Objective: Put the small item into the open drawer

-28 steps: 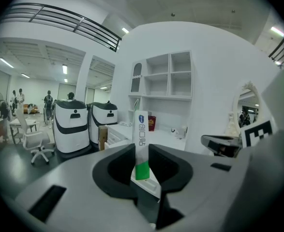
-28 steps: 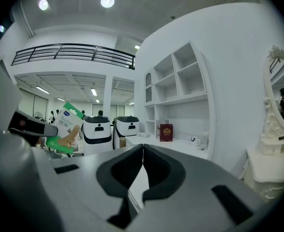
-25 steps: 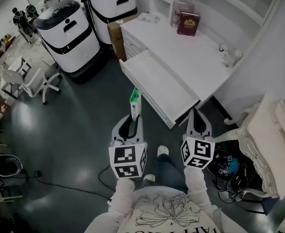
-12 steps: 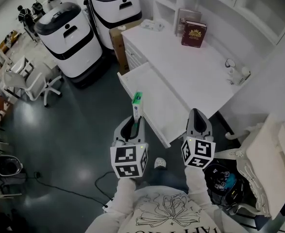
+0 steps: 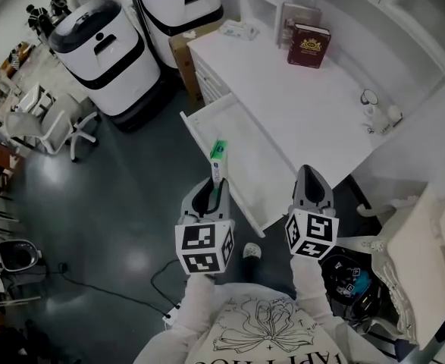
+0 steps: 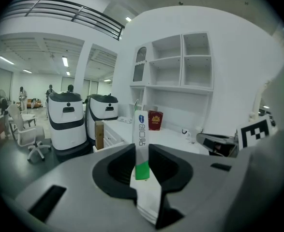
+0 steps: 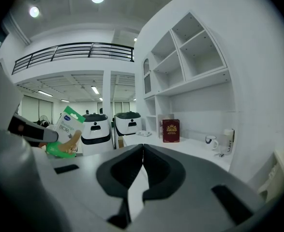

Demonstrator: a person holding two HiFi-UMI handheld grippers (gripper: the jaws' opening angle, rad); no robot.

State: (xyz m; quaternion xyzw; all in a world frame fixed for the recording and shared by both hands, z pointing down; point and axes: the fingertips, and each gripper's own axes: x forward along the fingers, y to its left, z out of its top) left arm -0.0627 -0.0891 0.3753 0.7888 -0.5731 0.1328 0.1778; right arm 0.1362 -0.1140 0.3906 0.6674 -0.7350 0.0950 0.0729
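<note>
My left gripper (image 5: 211, 190) is shut on a flat white and green packet (image 5: 217, 160), which stands upright edge-on between the jaws (image 6: 141, 149). In the right gripper view the same packet (image 7: 66, 131) shows its face at the left. It hangs just before the near left edge of the open white drawer (image 5: 237, 150), which is pulled out of the white desk (image 5: 305, 105). My right gripper (image 5: 311, 191) is shut with nothing in it (image 7: 142, 161), over the drawer's near right corner.
On the desk stand a dark red book (image 5: 309, 45), a mug (image 5: 369, 100) and a small packet (image 5: 239, 29). Two large white machines (image 5: 101, 51) stand on the dark floor at the left, with white chairs (image 5: 48, 123) beyond. A white armchair (image 5: 427, 256) is at the right.
Both grippers and the person have come closer to the desk. The packet now sits at the drawer's near edge instead of well short of it. The grip on it is unchanged.
</note>
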